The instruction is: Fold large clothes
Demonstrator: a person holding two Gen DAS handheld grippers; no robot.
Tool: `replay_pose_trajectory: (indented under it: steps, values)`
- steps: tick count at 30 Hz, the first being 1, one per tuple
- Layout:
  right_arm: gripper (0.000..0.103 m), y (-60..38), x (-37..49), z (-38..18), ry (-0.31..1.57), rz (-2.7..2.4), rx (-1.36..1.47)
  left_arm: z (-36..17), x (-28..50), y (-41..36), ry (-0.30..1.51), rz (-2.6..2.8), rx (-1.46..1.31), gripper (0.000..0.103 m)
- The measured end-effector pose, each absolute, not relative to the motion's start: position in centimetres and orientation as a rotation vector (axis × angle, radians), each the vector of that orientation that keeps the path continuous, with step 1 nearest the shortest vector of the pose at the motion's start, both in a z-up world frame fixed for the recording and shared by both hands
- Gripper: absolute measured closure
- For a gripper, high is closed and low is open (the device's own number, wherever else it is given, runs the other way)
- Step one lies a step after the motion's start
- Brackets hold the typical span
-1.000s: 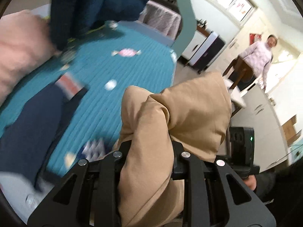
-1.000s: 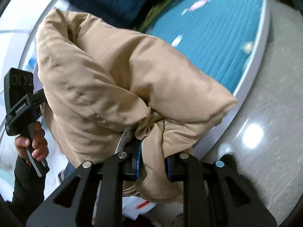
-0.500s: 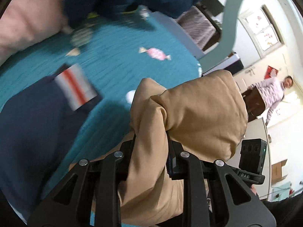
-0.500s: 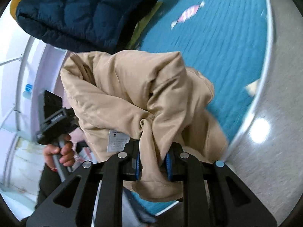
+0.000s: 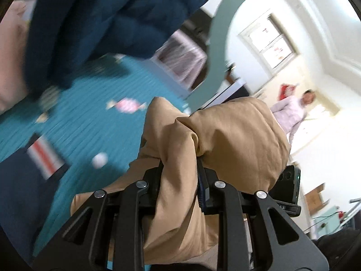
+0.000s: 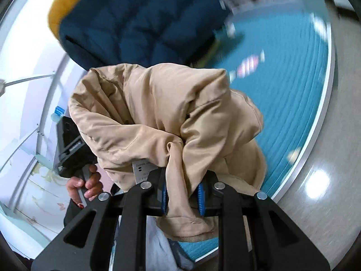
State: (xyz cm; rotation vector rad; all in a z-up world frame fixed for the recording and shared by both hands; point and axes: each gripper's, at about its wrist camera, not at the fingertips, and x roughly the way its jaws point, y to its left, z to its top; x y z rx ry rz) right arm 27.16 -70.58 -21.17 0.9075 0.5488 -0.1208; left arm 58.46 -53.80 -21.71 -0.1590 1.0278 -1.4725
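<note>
A tan jacket [image 5: 225,140] hangs bunched in the air between both grippers, over the near edge of a bed with a teal quilt [image 5: 90,122]. My left gripper [image 5: 179,180] is shut on a fold of the tan jacket. My right gripper [image 6: 181,194] is shut on another fold of the tan jacket [image 6: 162,113], next to its white label [image 6: 141,168]. The other hand-held gripper shows in each view, behind the cloth [image 6: 70,149].
A dark blue puffer jacket [image 5: 108,22] lies at the far side of the bed, also in the right wrist view [image 6: 140,22]. A navy garment with a red and white striped patch [image 5: 42,155] lies on the quilt. A person [image 5: 293,113] stands in the room beyond. Shiny floor [image 6: 315,180] borders the bed.
Both grippers have carried the tan jacket further over the bed toward the blue puffer jacket. The grips have not changed.
</note>
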Motion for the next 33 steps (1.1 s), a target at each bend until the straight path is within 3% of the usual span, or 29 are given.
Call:
replay_pose_trajectory:
  steps: [5,14,23,27,33]
  values:
    - [0.084,-69.9,26.3,-18.2,0.541,-0.11,0.842,-23.6,60.5,-54.0,1.101,-1.437,-0.238,0.08]
    - [0.085,-68.7,33.4,-30.6,0.837,-0.079,0.974,-36.3,66.0,-51.0,1.315,-1.092,-0.064,0.08]
    - [0.082,-69.7,36.9,-37.8,1.081,-0.211,0.73,-39.1,66.9,-53.3,1.27,-0.975,0.148,0.08]
    - [0.066,-68.3,38.6,-38.4,1.103,-0.282,0.514,-40.0,66.7,-54.1,1.209,-0.87,0.256,0.057]
    - [0.061,-68.2,38.5,-37.6,1.06,-0.314,0.377,-37.3,65.1,-53.1,1.055,-0.825,0.338,0.05]
